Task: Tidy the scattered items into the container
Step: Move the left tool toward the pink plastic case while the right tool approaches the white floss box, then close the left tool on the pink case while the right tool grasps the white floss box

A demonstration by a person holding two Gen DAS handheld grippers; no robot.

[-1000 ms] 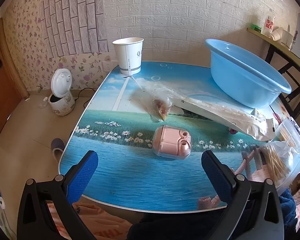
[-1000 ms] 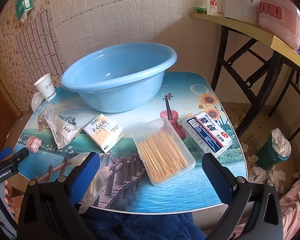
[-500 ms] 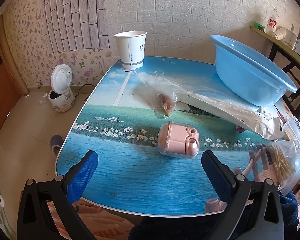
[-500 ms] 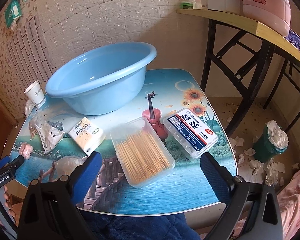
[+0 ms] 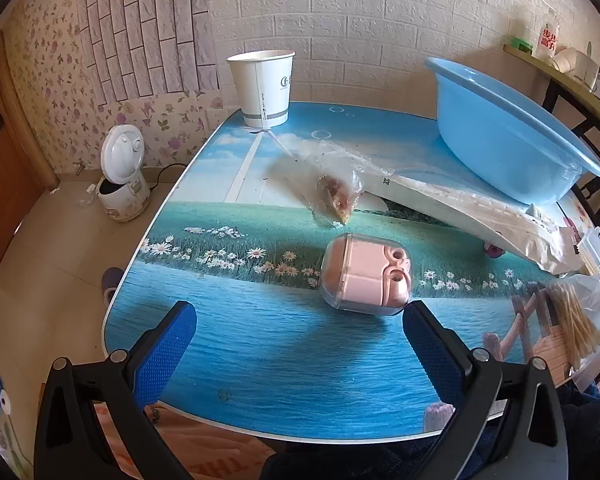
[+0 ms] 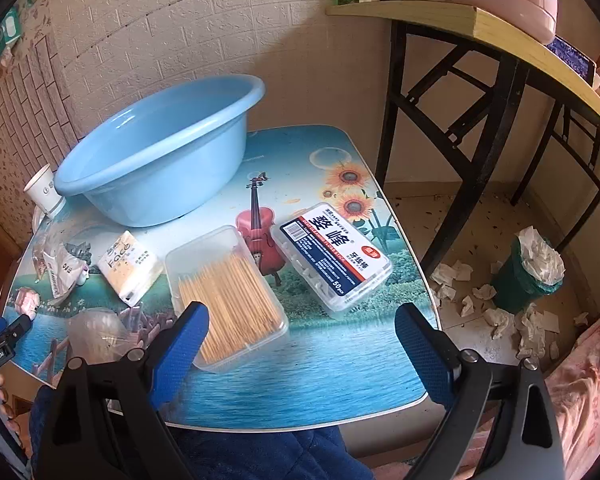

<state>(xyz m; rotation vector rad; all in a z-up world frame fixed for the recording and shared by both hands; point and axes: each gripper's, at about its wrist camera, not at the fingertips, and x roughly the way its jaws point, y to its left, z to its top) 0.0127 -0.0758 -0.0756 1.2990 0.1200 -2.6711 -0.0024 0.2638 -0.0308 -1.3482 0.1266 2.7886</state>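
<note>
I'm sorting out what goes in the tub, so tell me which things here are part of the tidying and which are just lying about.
Part of the job:
blue basin
toothpick box
floss pick box
tissue pack
pink case
snack bag

Just lying about:
rice cooker on the floor
green bin
crumpled tissues

The table bears a printed scene: blue rippled water at its near edge, green meadow with white daisies, a red violin and orange sunflowers toward its right edge. The basin is pale blue; the paper cup is white with a grey band. The small case is pink under clear plastic, and the toothpick box is clear, filled with tan sticks.
</note>
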